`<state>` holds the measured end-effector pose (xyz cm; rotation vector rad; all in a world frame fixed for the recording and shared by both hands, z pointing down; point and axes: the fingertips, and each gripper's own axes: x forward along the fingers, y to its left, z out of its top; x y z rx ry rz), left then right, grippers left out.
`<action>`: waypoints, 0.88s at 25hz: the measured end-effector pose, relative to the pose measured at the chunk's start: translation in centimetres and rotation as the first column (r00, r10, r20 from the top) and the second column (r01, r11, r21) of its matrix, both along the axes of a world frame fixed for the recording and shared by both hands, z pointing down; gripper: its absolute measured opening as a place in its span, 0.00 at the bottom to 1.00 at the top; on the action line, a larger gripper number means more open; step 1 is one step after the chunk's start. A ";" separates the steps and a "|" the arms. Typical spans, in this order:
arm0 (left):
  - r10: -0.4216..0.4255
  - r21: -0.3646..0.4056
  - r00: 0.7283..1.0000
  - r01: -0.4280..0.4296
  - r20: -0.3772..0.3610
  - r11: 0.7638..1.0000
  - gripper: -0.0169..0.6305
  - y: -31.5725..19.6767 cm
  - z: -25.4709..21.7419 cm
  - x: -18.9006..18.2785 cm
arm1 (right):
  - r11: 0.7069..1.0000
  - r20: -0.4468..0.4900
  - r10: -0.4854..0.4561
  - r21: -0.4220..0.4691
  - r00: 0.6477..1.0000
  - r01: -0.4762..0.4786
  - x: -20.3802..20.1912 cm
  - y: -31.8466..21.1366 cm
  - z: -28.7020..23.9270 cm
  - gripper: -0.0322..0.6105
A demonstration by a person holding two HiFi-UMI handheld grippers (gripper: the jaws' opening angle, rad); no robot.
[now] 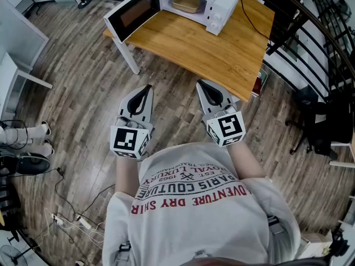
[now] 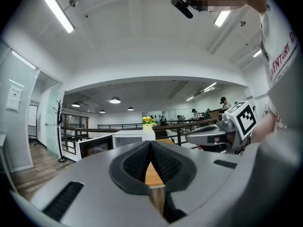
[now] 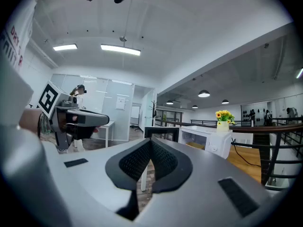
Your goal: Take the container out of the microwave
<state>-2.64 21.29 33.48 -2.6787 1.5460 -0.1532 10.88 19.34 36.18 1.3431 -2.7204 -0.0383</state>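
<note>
A white microwave [image 1: 213, 4] stands at the far end of a wooden table [image 1: 222, 49], its door [image 1: 133, 11] swung open to the left. Inside sits a tan container [image 1: 187, 4]. Both grippers are held level in front of the person's chest, short of the table's near edge. My left gripper [image 1: 147, 88] is shut and holds nothing; my right gripper [image 1: 200, 84] is likewise shut and empty. In the left gripper view the closed jaws [image 2: 150, 144] point toward the microwave [image 2: 130, 138]. The right gripper view shows its closed jaws [image 3: 151, 143] and the microwave [image 3: 208, 140] ahead to the right.
Yellow flowers [image 3: 224, 116] stand on top of the microwave. A black cable [image 1: 252, 22] runs over the table's right side. A dark railing [image 1: 310, 32] curves along the right, with a chair [image 1: 316, 121] behind it. Cables and a power strip [image 1: 69, 218] lie on the wooden floor at left.
</note>
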 end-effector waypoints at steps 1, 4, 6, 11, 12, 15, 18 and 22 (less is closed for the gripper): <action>0.000 0.000 1.000 0.000 -0.001 1.000 0.05 0.1 0.0 0.0 | 1.000 -0.001 -0.001 -0.002 1.000 0.001 0.0 0.1 0.1 0.09; 0.002 0.001 1.000 -0.002 -0.001 1.000 0.05 0.2 -0.1 -0.2 | 1.000 -0.003 -0.003 -0.007 1.000 0.003 -0.3 0.2 0.1 0.09; 0.002 0.003 1.000 -0.002 -0.002 1.000 0.05 0.2 -0.3 -0.6 | 1.000 -0.004 -0.007 -0.006 1.000 0.007 -0.8 0.3 0.0 0.09; -0.001 0.005 1.000 0.001 -0.012 1.000 0.05 0.3 -0.3 -1.6 | 1.000 0.004 -0.007 -0.006 1.000 0.007 -1.9 0.3 0.0 0.09; -0.003 0.003 1.000 0.003 -0.015 1.000 0.05 0.3 -0.2 -1.9 | 1.000 0.015 -0.006 -0.003 1.000 0.006 -2.0 0.3 0.0 0.09; -0.011 -0.007 1.000 0.011 -0.022 1.000 0.05 0.4 0.1 -2.6 | 1.000 0.025 0.003 0.020 1.000 -0.004 -2.3 0.1 -0.3 0.10; -0.029 -0.016 0.999 0.028 -0.032 0.999 0.05 0.4 0.4 -3.4 | 0.999 -0.012 0.022 0.041 1.000 -0.022 -2.3 -0.7 -0.2 0.30; -0.062 -0.041 0.997 0.060 -0.043 0.997 0.05 0.2 1.0 -4.8 | 0.999 -0.043 0.047 0.019 0.998 -0.046 -2.2 -2.3 0.3 0.41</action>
